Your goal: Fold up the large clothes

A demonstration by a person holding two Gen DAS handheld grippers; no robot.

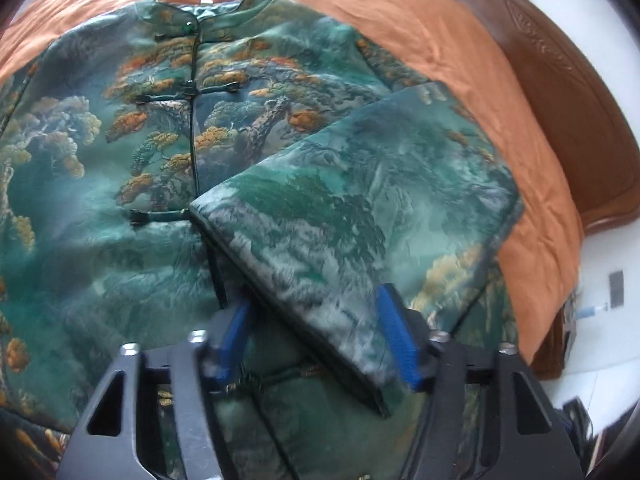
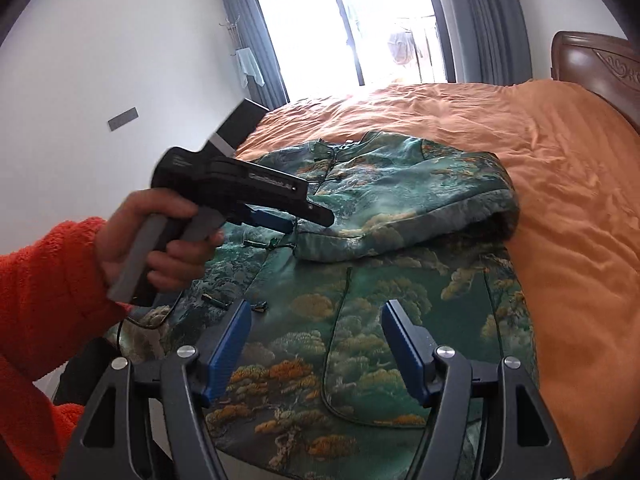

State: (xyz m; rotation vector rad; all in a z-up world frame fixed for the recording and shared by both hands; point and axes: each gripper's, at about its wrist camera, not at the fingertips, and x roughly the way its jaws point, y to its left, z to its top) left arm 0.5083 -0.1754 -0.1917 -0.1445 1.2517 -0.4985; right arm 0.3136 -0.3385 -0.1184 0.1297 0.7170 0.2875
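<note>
A large green jacket [image 1: 132,152] printed with pine trees and clouds lies front up on the orange bedspread [image 1: 460,56]. Its right sleeve [image 1: 360,216] is folded across the chest. My left gripper [image 1: 316,320] is open, its blue fingers either side of the sleeve's cuff edge, just above it. In the right wrist view the jacket [image 2: 380,320] lies ahead, the folded sleeve [image 2: 400,220] across it. My left gripper [image 2: 304,222] reaches over the sleeve end, held by a hand in an orange cuff. My right gripper [image 2: 316,320] is open and empty above the hem.
A carved dark wooden headboard [image 1: 560,92] runs along the bed's right side. A white wall [image 2: 100,80] stands left of the bed, and a bright window with grey curtains [image 2: 360,20] lies beyond it. The orange bedspread [image 2: 560,200] extends to the right of the jacket.
</note>
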